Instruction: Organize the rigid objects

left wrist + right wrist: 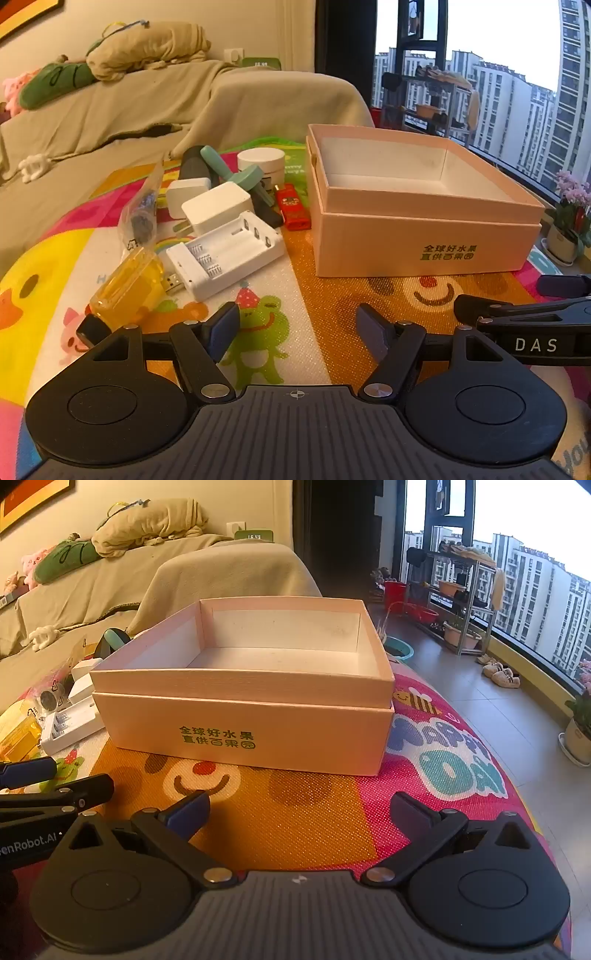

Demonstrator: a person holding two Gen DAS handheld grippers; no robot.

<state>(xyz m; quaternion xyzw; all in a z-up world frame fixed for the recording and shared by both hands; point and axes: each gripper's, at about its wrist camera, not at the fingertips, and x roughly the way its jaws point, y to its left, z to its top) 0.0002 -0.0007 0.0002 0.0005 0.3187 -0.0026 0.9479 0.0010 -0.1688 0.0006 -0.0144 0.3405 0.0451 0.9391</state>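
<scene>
An open pink cardboard box (pixel 424 240) with green print stands on a colourful play mat; it fills the middle of the right wrist view (pixel 251 734) and looks empty. Left of it lies a pile: a white battery charger (pixel 225 254), a white adapter (pixel 218 210), a red lighter (pixel 291 208), a yellow clear case (pixel 127 284), a teal tool (pixel 240 173), a round white puck (pixel 260 158). My left gripper (pixel 297 326) is open and empty, near the mat's front, short of the pile. My right gripper (pixel 301 810) is open and empty in front of the box.
A plastic bag (pixel 142 210) with small dark parts lies at the pile's left. A sofa with beige covers (pixel 147 107) stands behind the mat. To the right are tiled floor, a plant pot (pixel 578 738), a shoe rack (pixel 458 602) and big windows.
</scene>
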